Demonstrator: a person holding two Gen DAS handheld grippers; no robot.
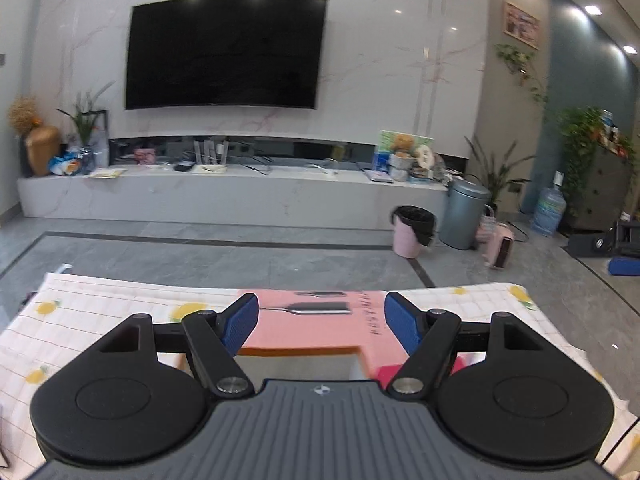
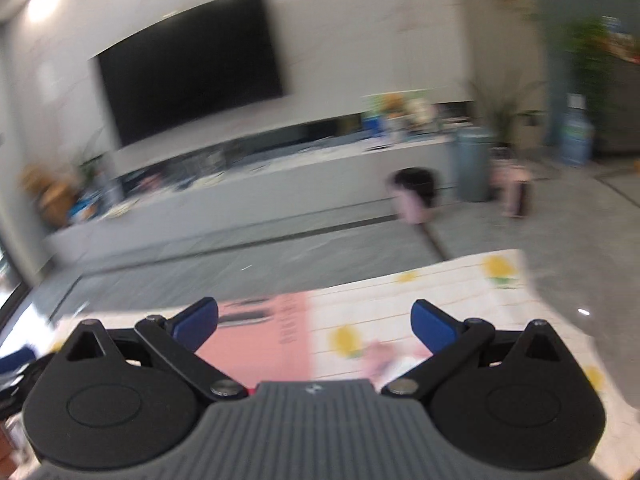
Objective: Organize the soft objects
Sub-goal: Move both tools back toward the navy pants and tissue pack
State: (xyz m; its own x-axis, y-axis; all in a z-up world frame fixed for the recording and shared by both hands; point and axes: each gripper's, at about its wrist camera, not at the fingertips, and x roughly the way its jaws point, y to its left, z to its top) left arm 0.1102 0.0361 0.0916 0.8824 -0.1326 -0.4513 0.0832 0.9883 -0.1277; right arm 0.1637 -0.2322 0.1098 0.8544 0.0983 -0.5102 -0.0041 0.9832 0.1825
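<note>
Grippers both empty: left gripper (image 1: 320, 320) spread wide with nothing between the blue pads (image 1: 239, 325), right gripper (image 2: 314, 326) likewise wide apart and holding nothing. Directly ahead of and below the left gripper sits a pink box (image 1: 316, 328) with printed graphics on top; its near side looks open, contents not visible. Right wrist view is blurred; a pale pink-white lump (image 2: 390, 362) lies just inside the right gripper's right-hand finger on the lemon-print cloth (image 2: 460, 292), probably one of the soft objects, but can't confirm. If so, expect light, squashy, no crush risk; pinch mid-bulk so it doesn't slip out. Cloth could bunch or drag if a pad catches it. Desk far edge is close beyond the box, right edge near the right gripper; floor (image 1: 200, 256) beyond, so lots of room above, little sideways.
</note>
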